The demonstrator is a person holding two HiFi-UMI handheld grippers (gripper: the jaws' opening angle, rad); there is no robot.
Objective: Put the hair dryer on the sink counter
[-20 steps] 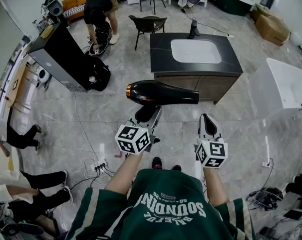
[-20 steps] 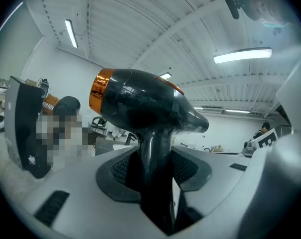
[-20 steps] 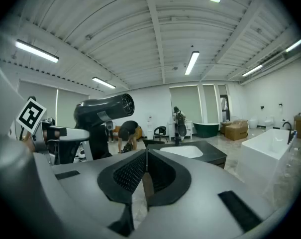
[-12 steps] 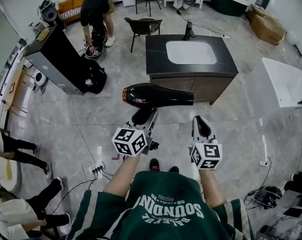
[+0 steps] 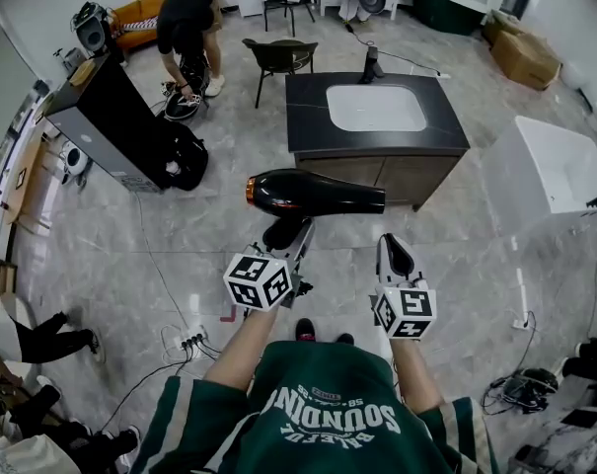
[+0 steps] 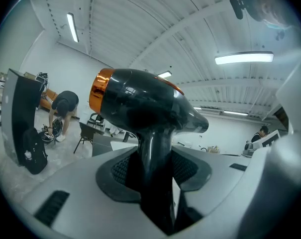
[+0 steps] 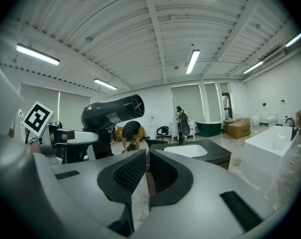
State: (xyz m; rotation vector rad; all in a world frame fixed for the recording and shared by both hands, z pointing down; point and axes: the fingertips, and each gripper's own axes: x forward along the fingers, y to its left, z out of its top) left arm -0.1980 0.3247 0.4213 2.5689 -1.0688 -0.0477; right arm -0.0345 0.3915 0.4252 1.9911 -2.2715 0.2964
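Little change over the last second. The hair dryer (image 5: 316, 193) sits at almost the same spot, centre of the head view, a touch lower than before. The dark table (image 5: 308, 117) with the white basin (image 5: 377, 107) keeps its place at upper centre, just nudged left. The legs of bystanders at the lower left edge have shifted; the person (image 5: 187, 18) bent over at upper left is much as before. Judgement: this is the carry phase. The dryer hangs over the floor in front of the table, not yet above its top, so placing is still to come.

Left gripper (image 5: 288, 233): jaws spread fairly wide and clamped on the dryer's black handle (image 6: 152, 173). The body is up top, the orange ring (image 6: 98, 91) points to frame left and the nozzle to the right.

Right gripper (image 5: 395, 253): jaws closed almost together with only a thin slit between the pads (image 7: 128, 173). It holds nothing and touches nothing, sitting right of the dryer and clear of it.
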